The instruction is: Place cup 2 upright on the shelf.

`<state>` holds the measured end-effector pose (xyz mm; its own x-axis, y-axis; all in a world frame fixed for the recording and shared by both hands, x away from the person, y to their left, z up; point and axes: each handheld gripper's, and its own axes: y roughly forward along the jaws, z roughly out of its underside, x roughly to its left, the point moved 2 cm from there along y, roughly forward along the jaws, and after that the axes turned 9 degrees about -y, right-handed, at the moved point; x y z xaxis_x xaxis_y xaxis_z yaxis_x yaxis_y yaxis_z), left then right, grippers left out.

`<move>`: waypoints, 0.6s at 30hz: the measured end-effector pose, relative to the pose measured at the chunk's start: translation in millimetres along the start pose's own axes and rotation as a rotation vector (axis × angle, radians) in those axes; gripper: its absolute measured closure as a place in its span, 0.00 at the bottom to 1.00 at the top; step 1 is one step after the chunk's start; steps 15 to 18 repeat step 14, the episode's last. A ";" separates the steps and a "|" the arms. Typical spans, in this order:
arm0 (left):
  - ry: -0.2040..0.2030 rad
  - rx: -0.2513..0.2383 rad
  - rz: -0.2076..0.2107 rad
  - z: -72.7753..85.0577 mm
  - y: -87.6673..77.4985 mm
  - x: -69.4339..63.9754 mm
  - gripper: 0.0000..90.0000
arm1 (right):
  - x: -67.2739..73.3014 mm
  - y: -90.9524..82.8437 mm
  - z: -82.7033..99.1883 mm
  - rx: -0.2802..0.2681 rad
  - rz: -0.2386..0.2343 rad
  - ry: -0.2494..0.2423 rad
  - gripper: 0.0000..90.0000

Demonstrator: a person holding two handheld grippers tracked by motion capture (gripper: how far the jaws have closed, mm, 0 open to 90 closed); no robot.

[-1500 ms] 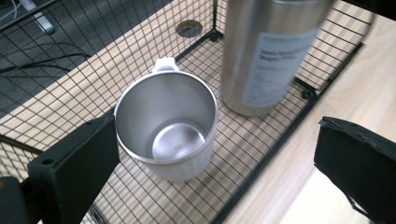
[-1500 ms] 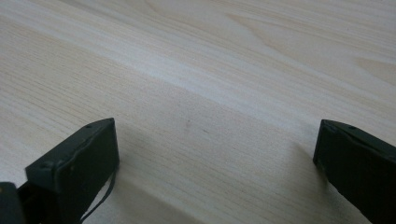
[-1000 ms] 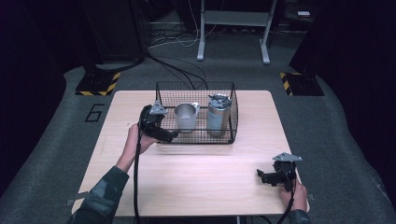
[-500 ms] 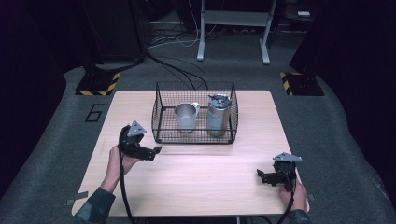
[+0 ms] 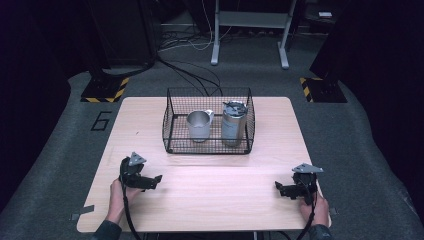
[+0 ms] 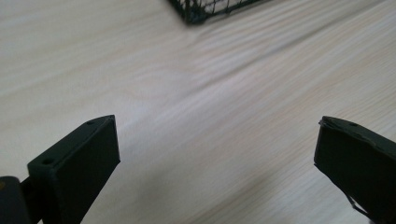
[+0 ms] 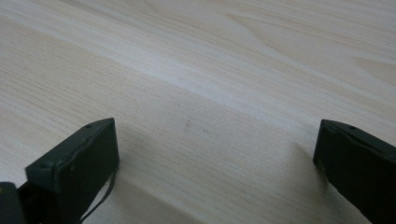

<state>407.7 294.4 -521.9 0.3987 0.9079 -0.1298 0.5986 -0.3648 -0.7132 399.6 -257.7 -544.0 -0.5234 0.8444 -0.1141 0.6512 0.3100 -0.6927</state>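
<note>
A black wire basket [image 5: 208,146] stands at the middle back of the wooden table [image 5: 210,200]. Inside it a steel mug [image 5: 198,125] stands on the left and a steel tumbler with a dark lid [image 5: 234,122] on the right, both upright. My left gripper [image 5: 156,181] rests low over the table's front left, well clear of the basket, open and holding nothing. In the left gripper view its jaws stand wide apart over bare wood, with the basket's corner [image 6: 196,11] at the top edge. My right gripper [image 5: 279,188] sits at the front right, open and holding nothing.
Bare wood lies between the two grippers and in front of the basket. Beyond the table's far edge are floor cables [image 5: 185,67], a metal stand's legs [image 5: 248,47] and two yellow-black striped bases [image 5: 106,89].
My left gripper has drawn back from beside the basket's left wall to the table's front left. The right gripper has stayed put.
</note>
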 end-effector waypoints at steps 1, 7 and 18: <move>-0.002 0.015 0.001 3.4 1.8 1.6 0.00 | 0.0 0.0 0.0 0.000 0.000 0.000 0.00; -0.023 0.013 -0.026 15.4 9.9 4.5 0.00 | 0.0 0.0 0.0 0.000 0.000 0.000 0.00; -0.009 -0.017 -0.050 19.2 11.6 4.0 0.00 | 0.0 0.0 0.0 0.000 0.000 0.000 0.00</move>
